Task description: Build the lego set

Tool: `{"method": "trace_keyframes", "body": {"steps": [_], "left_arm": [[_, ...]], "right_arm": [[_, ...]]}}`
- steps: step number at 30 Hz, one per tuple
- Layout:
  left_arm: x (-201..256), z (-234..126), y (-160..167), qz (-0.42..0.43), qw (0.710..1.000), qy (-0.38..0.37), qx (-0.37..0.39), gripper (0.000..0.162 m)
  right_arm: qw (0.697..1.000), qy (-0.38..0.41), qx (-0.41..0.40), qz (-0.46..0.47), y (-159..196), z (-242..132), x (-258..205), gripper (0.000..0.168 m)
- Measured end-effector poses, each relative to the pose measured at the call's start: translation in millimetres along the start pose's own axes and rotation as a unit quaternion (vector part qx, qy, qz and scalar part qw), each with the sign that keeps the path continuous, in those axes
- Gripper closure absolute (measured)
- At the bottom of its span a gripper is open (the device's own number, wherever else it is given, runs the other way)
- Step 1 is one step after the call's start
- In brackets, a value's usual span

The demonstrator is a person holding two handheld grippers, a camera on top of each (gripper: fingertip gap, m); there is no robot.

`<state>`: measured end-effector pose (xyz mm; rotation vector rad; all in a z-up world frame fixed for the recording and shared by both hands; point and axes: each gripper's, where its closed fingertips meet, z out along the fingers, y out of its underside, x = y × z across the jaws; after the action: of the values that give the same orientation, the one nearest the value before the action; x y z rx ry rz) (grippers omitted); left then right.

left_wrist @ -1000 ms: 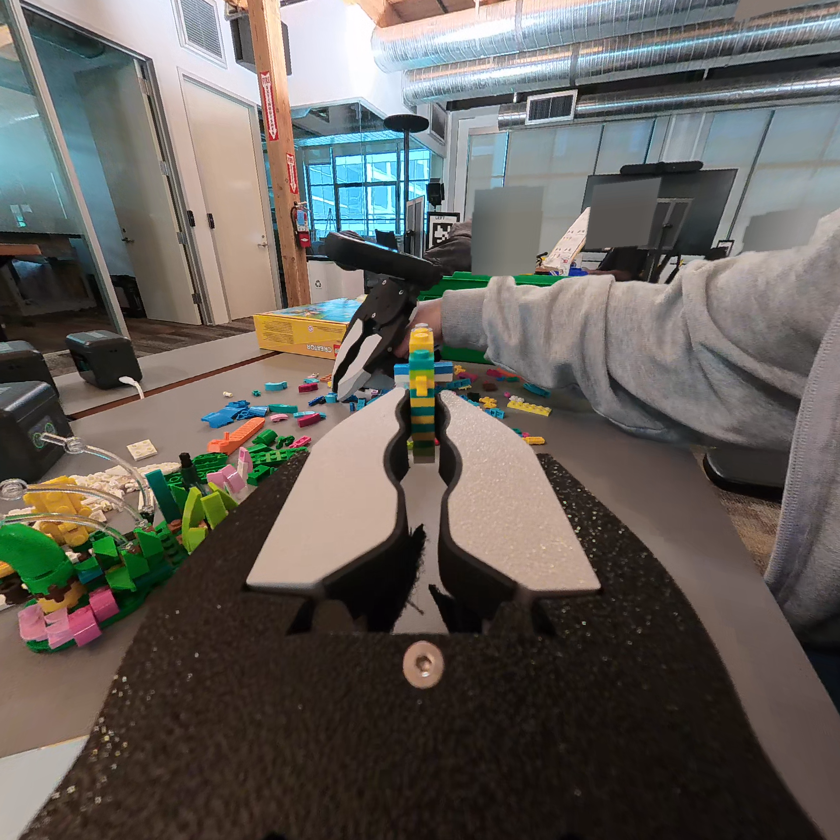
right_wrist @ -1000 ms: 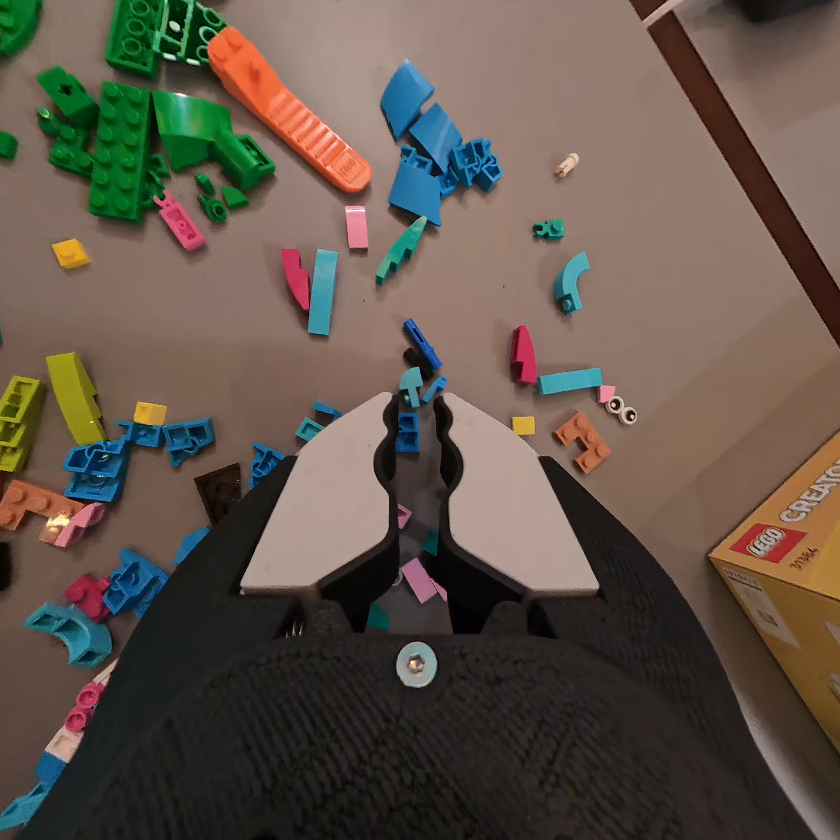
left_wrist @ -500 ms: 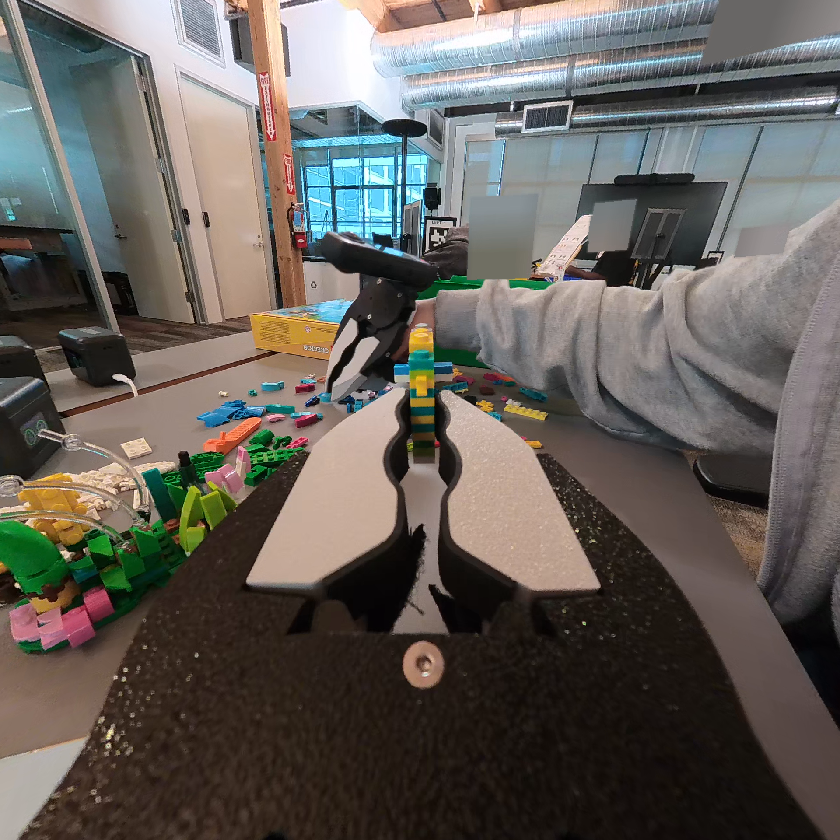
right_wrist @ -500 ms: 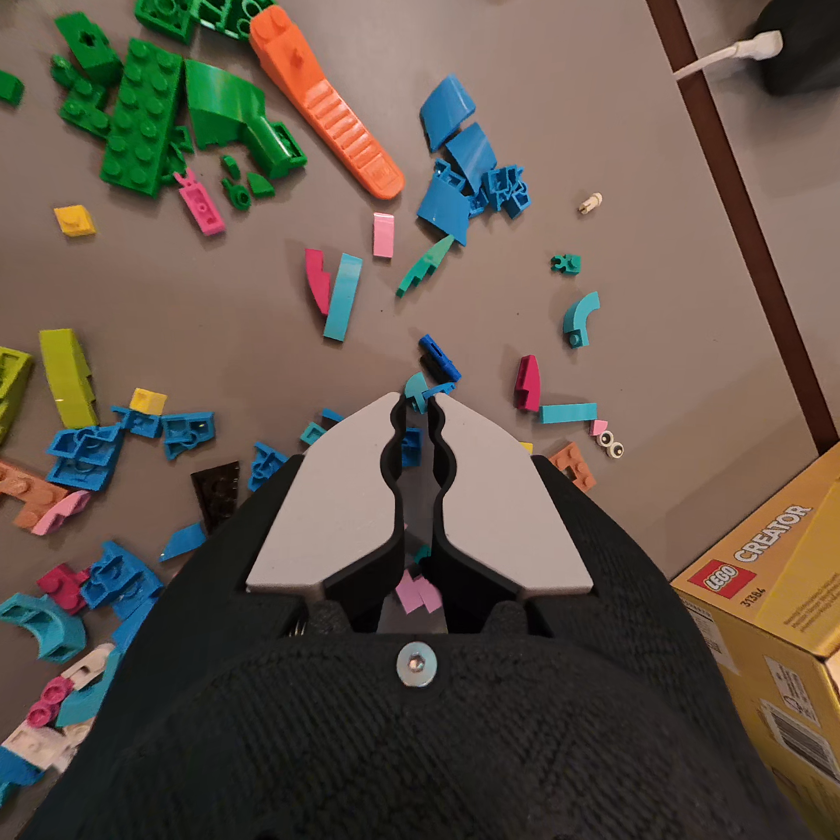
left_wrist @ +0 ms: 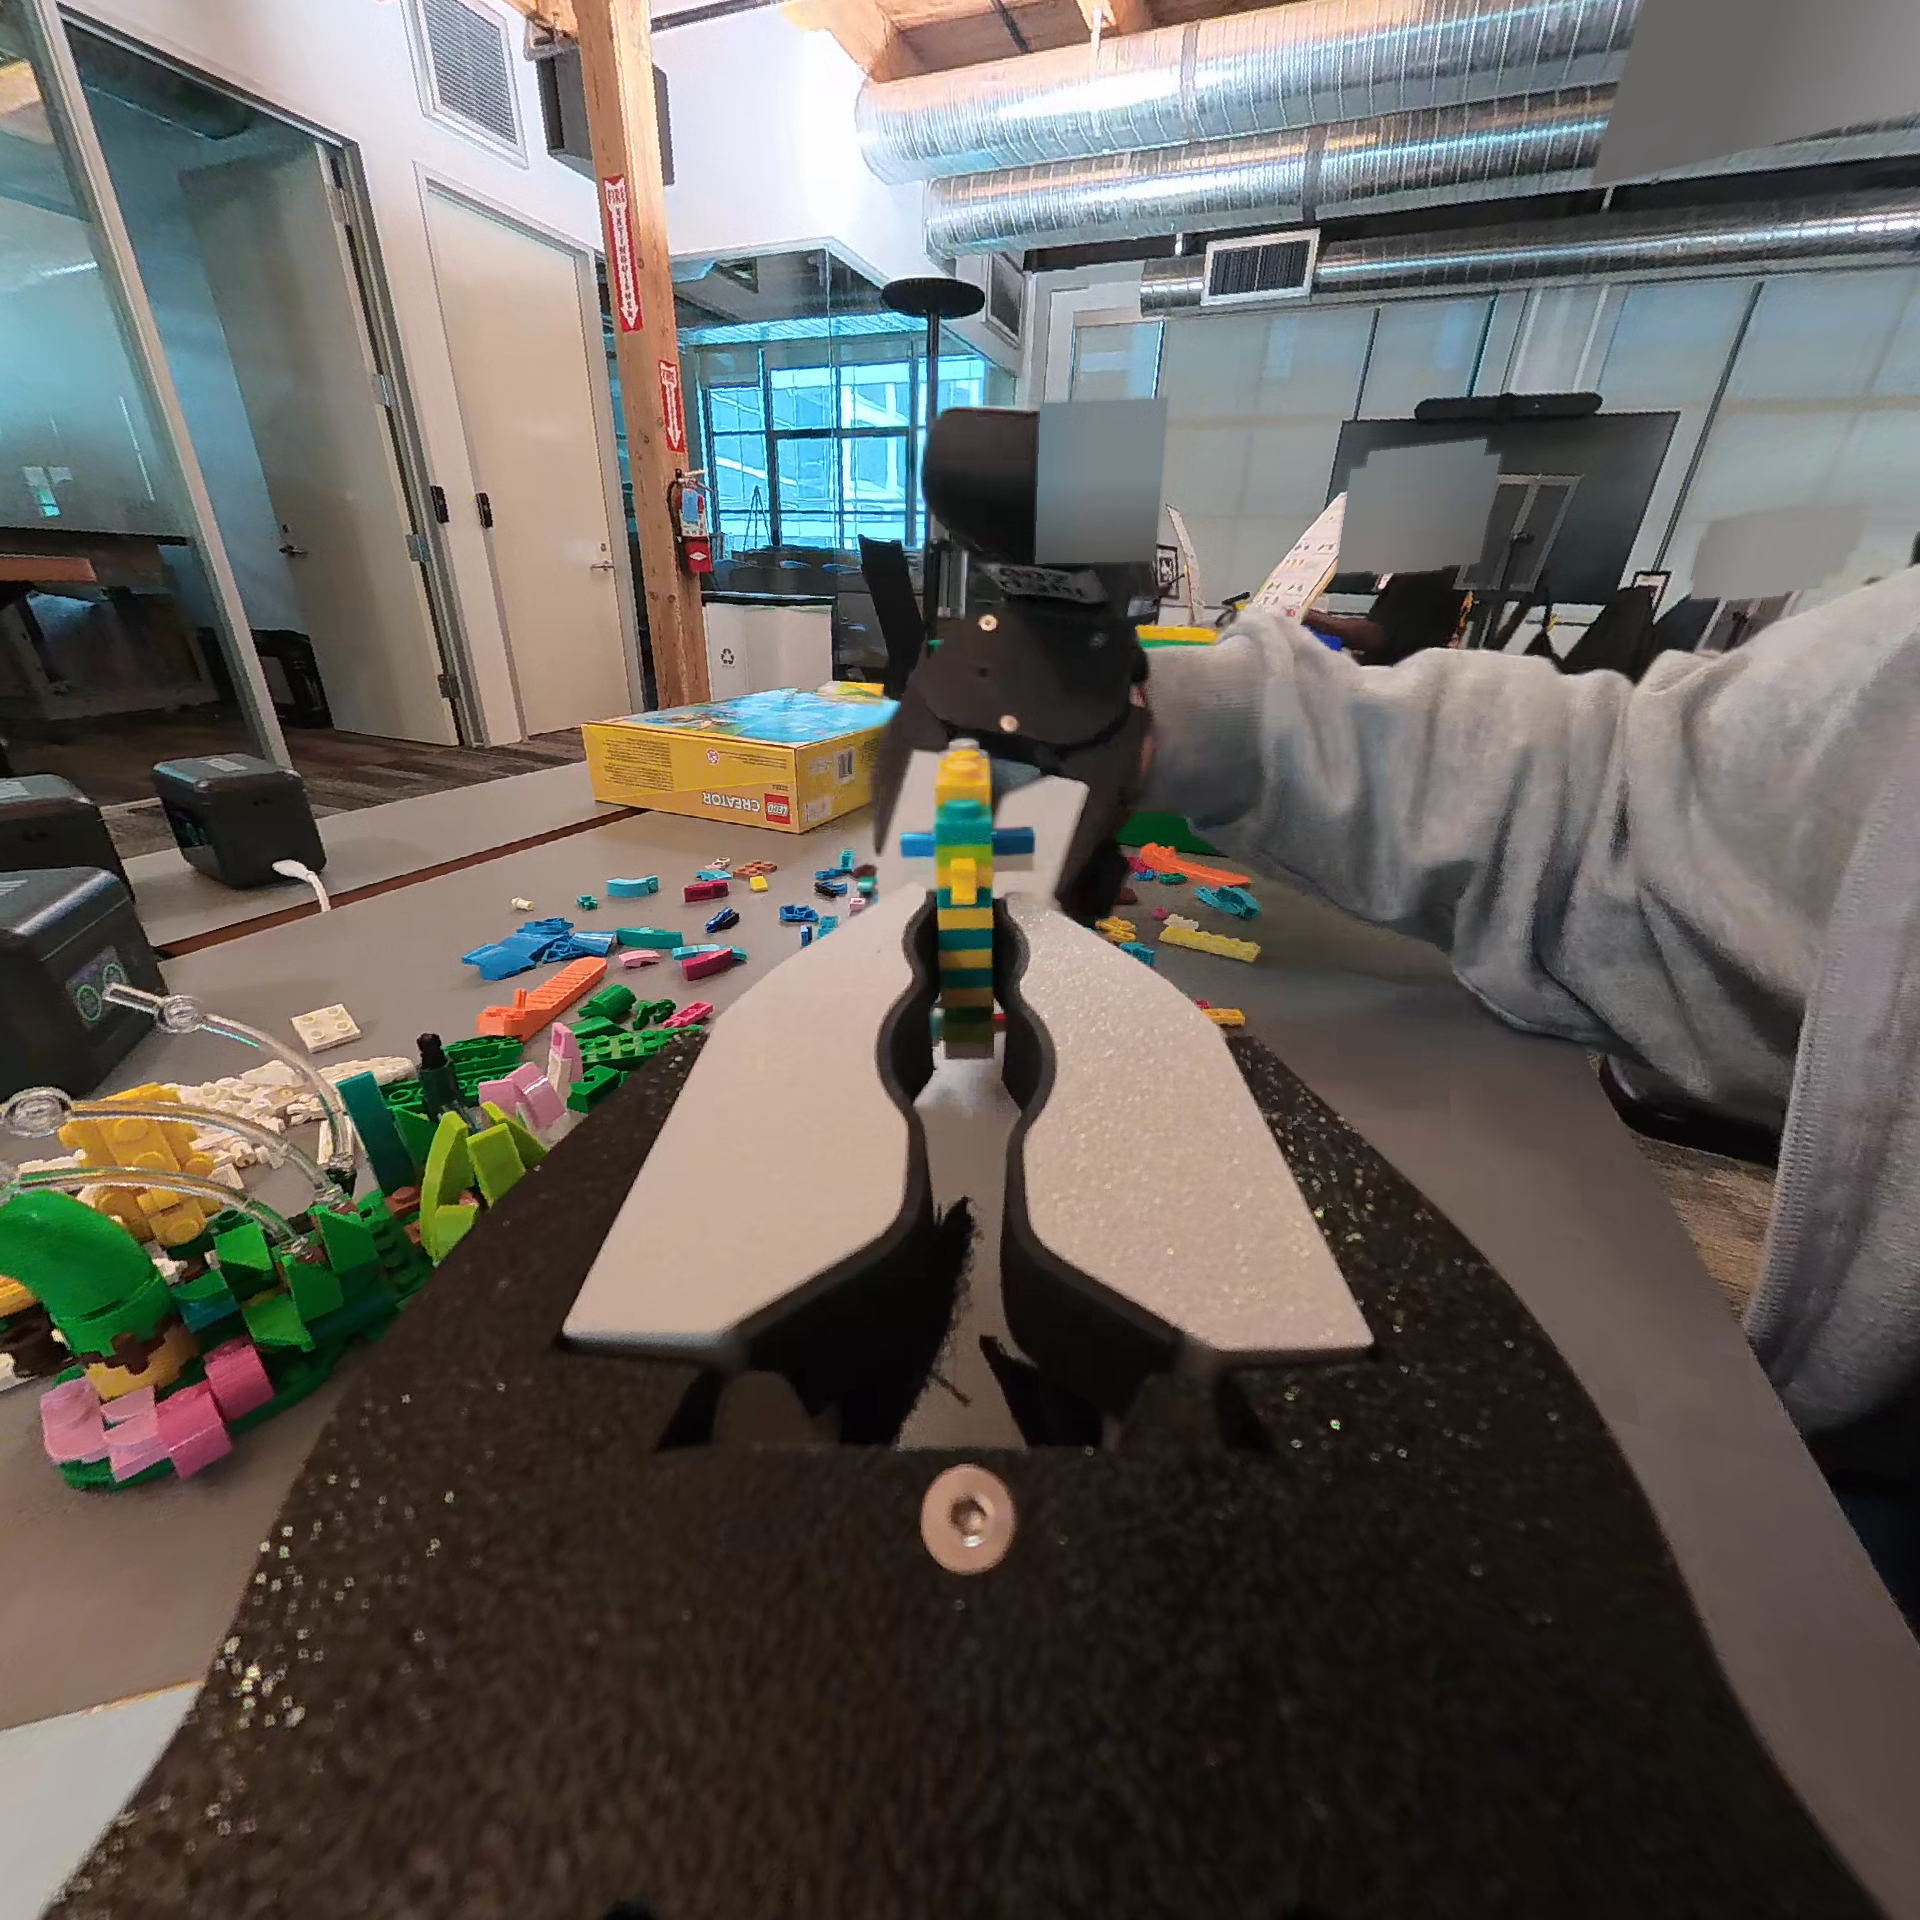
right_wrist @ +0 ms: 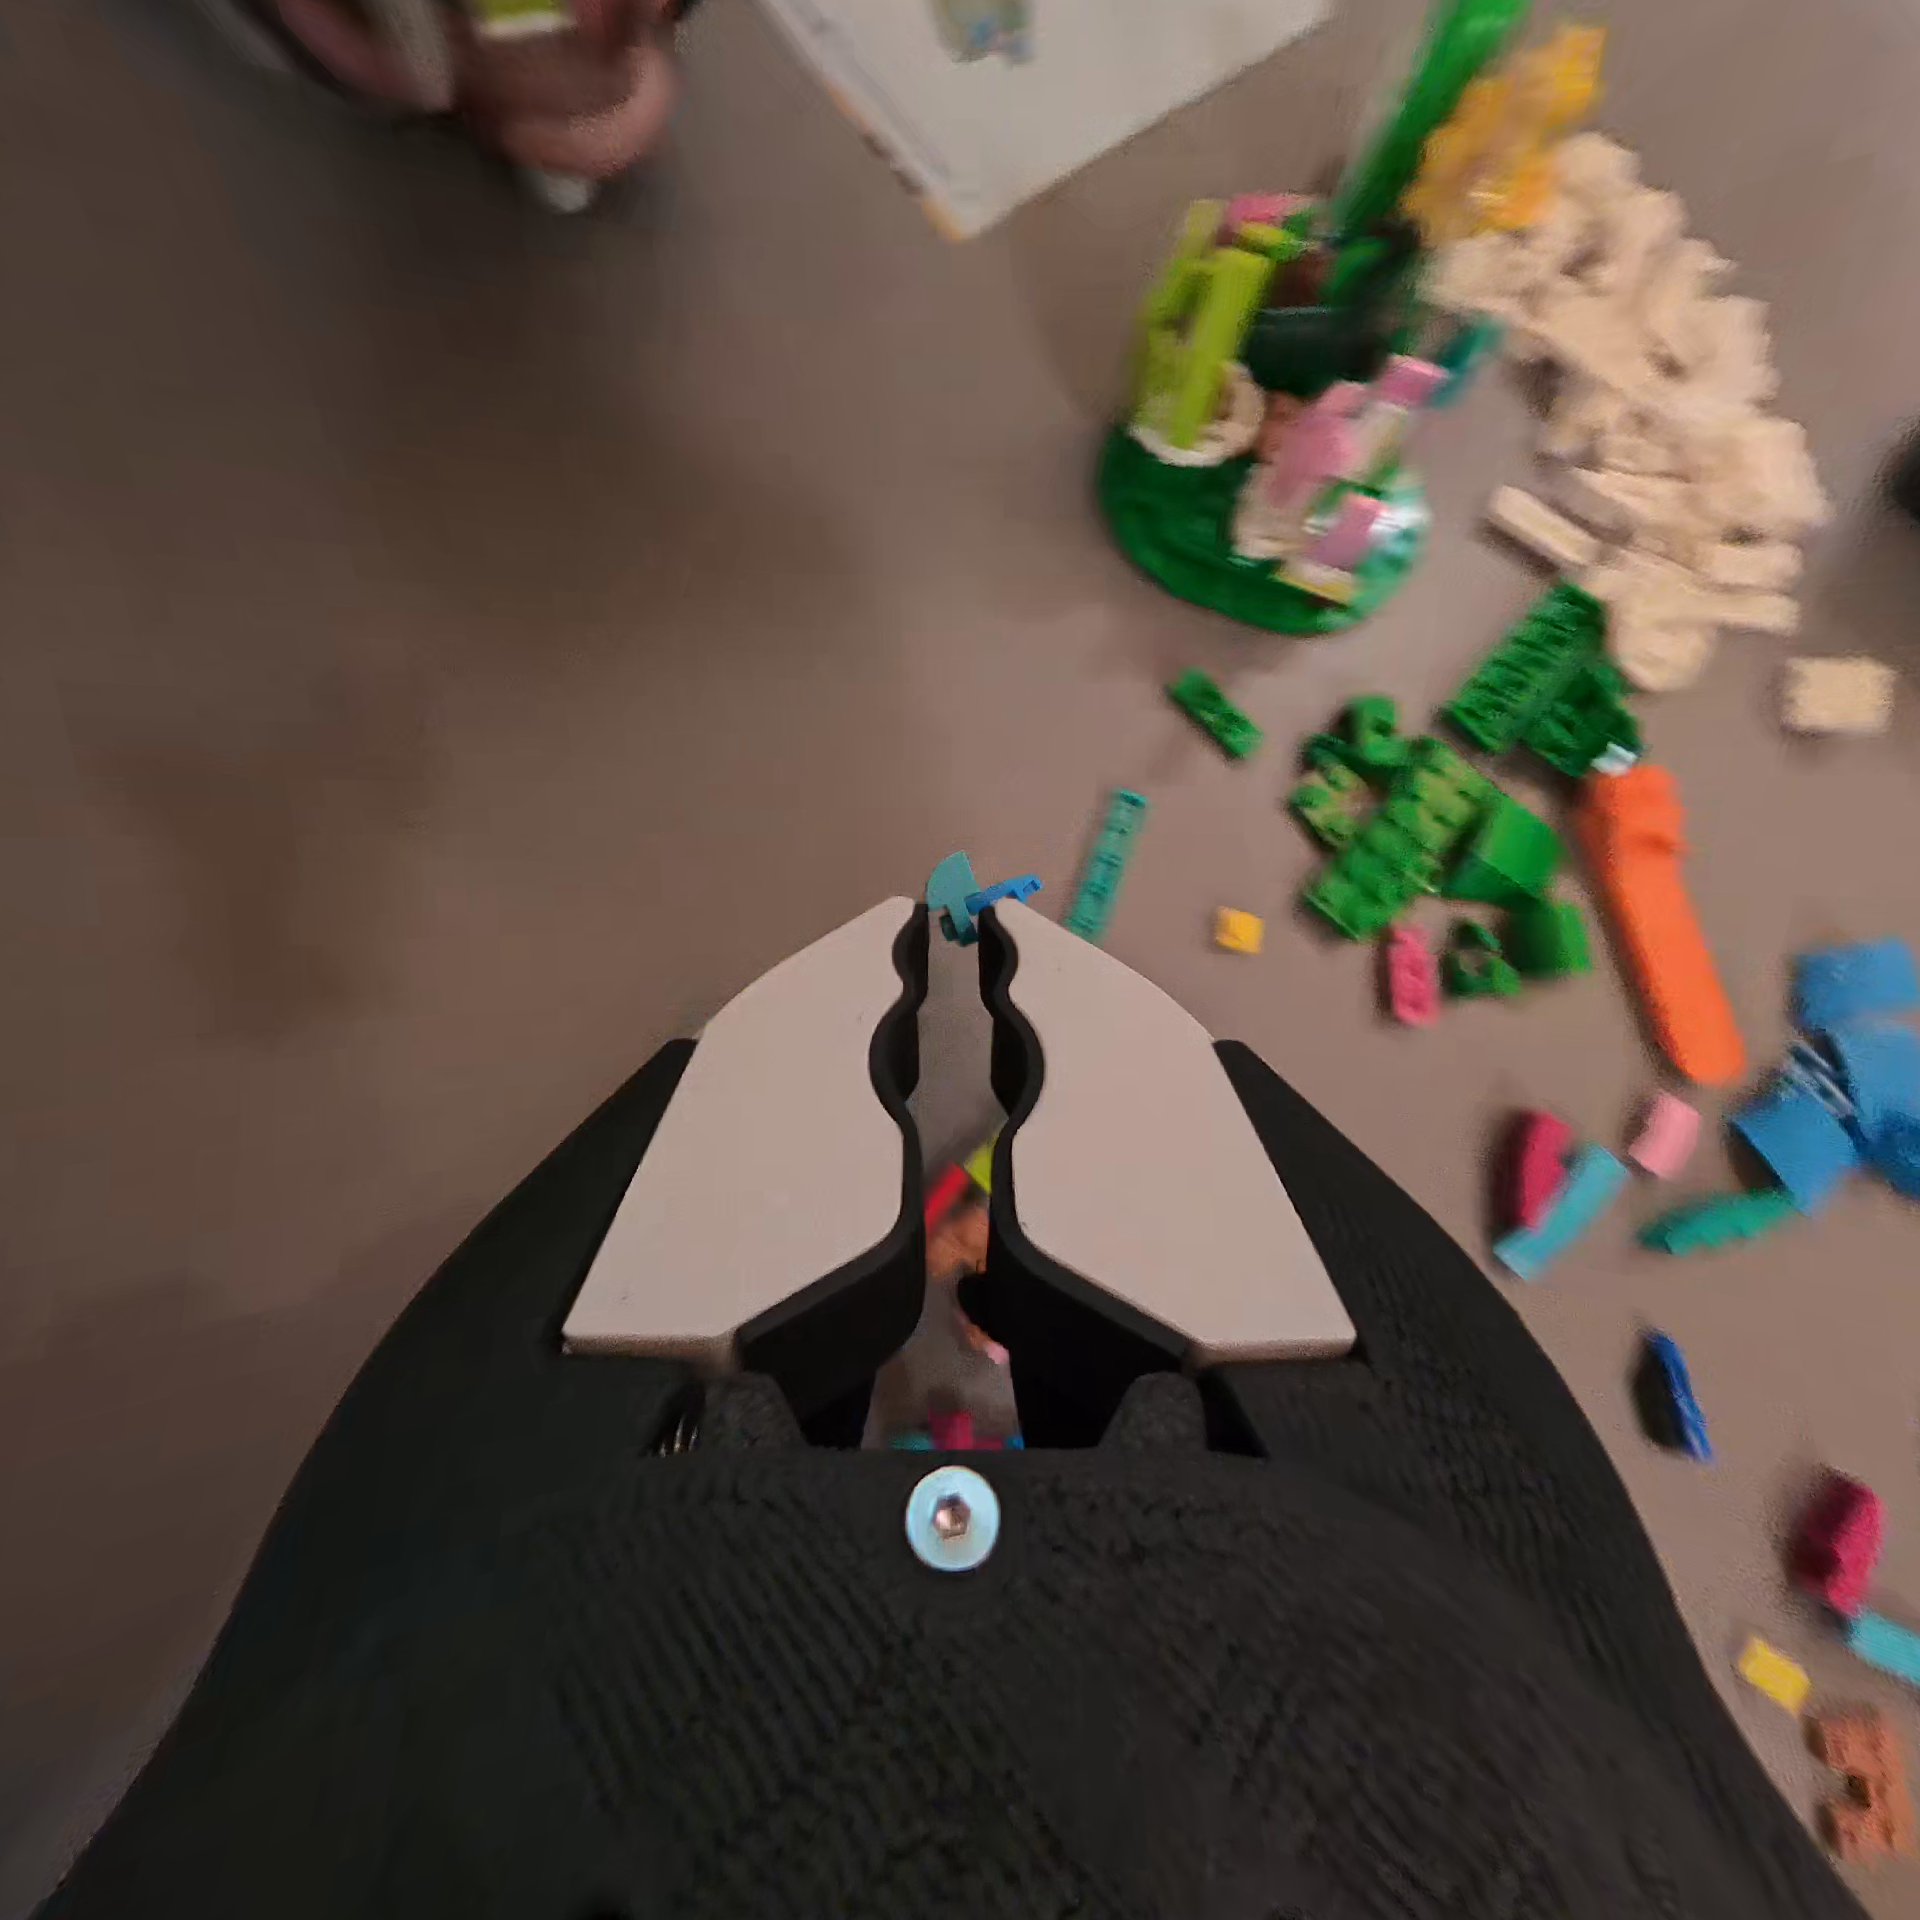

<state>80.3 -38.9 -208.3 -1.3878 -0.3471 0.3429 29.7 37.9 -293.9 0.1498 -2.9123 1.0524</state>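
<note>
The left claw [left_wrist: 966, 935] is clamped on a striped brick column [left_wrist: 964, 914], upright at the centre of the left wrist view, with a yellow top and short blue side pieces. The right claw [right_wrist: 958, 914] is pressed together on a small blue piece [right_wrist: 971, 900] at its tips. In the left wrist view the right claw [left_wrist: 987, 831] shows just behind the column's top, so the step in hand seems to be bringing this piece to the column. The next move probably calls for lining the piece up with a free stud and pressing while the left claw holds firm. Only the right wrist view shows the small piece, though blurred; it also shows a green model [right_wrist: 1262, 488] at upper right on the counter [right_wrist: 520, 623]. Only the left wrist view shows the yellow box [left_wrist: 727, 764] and the grey sleeve [left_wrist: 1507, 790].
</note>
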Motion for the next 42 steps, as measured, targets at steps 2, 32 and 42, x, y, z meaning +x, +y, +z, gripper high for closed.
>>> {"method": "trace_keyframes", "body": {"steps": [2,32,42], "left_arm": [[-1,0,0,-0.002,1.0,-0.001,0.001,0.154],[-1,-1,-1,-0.008,1.0,0.001,0.001,0.154],[-2,-1,-1,-0.007,1.0,-0.001,0.003,0.154]], "right_arm": [[0.999,-0.009,-0.027,-0.031,-2,14,-16,0.161],[0.988,0.088,-0.005,0.124,-1,31,-26,0.159],[0.985,0.11,-0.129,-0.029,4,24,-30,0.163]]}}
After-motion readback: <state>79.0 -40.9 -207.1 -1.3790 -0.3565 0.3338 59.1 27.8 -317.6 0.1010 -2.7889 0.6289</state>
